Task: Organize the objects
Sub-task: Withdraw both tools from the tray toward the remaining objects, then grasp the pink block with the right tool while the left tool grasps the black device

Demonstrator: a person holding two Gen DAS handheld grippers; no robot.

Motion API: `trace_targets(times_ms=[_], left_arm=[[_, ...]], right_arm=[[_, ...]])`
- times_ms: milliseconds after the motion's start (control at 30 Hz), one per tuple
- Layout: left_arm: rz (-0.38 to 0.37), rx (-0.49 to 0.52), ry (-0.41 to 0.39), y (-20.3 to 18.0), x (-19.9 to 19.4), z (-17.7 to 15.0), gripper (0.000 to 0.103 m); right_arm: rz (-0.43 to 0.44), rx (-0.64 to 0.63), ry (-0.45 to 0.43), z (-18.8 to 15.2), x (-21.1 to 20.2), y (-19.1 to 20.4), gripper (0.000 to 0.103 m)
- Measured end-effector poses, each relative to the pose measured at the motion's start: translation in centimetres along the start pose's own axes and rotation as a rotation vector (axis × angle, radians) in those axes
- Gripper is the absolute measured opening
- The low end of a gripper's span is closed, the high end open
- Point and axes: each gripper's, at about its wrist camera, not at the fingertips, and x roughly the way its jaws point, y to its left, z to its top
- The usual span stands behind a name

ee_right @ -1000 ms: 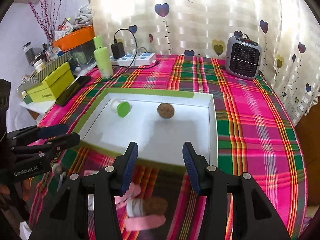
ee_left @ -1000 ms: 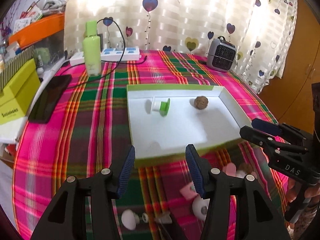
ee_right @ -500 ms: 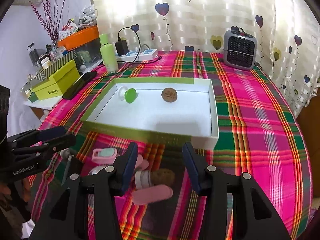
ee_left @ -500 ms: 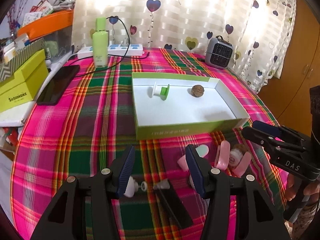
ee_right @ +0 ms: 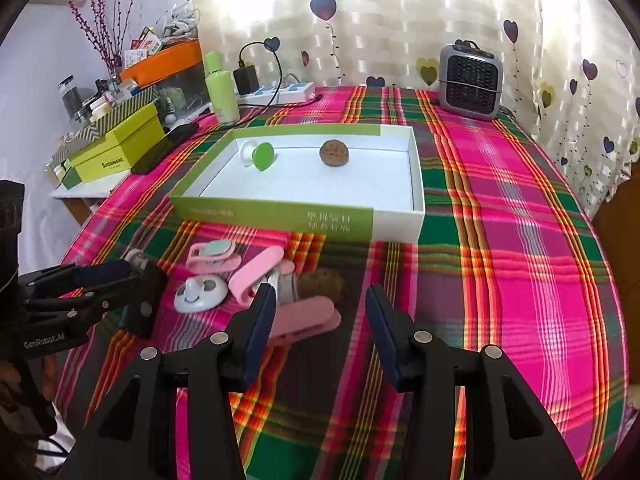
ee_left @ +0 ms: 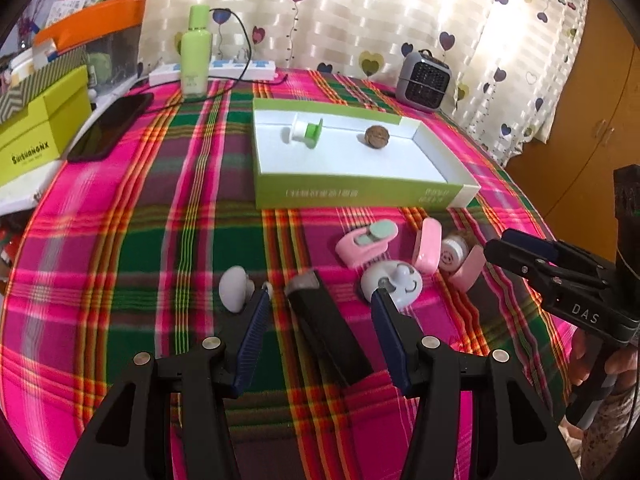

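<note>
Clutter of small objects sits on the plaid tablecloth point(ee_left: 132, 208) just in front of the green-and-white box point(ee_right: 276, 216), none yet lifted. Judged step: approach, choosing a first pick.

Left gripper point(ee_left: 318, 300): jaws parted, nothing held; black bar-shaped object point(ee_left: 328, 332) lies on the cloth between its fingers, white knob point(ee_left: 234, 288) just outside the left finger. Right gripper point(ee_right: 320, 300): jaws parted, empty; pink clip point(ee_right: 304, 318) beside its left finger, a walnut point(ee_right: 322, 284) just beyond it.

Next move likely calls for lowering onto one piece, closing squarely, then carrying it over the box wall.

Box contents: green-and-white spool point(ee_left: 306, 134) toward the far left, second walnut point(ee_left: 377, 137) toward the far middle, well apart. Remaining floor bare.

Also loose: pink clip with mint button point(ee_left: 366, 242), white smiley disc point(ee_left: 396, 282).
</note>
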Motion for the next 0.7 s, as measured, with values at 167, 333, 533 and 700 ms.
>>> trace_targets(times_ms=[167, 333, 533, 700], left_arm=[[-0.016, 0.004, 0.010, -0.2, 0.1, -0.5, 0.052], [-0.015, 0.006, 0.030, -0.3, 0.5, -1.2, 0.052], [-0.009, 0.000, 0.040, -0.2, 0.9, -1.5, 0.052], [-0.010, 0.002, 0.040, -0.2, 1.0, -1.5, 0.052]], right_arm=[[0.023, 0.001, 0.011, -0.7, 0.1, 0.2, 0.048], [0.031, 0.005, 0.030, -1.1, 0.7, 0.7, 0.048], [0.048, 0.000, 0.043, -1.3, 1.5, 1.5, 0.048], [0.022, 0.024, 0.049, -1.2, 2.0, 1.7, 0.048]])
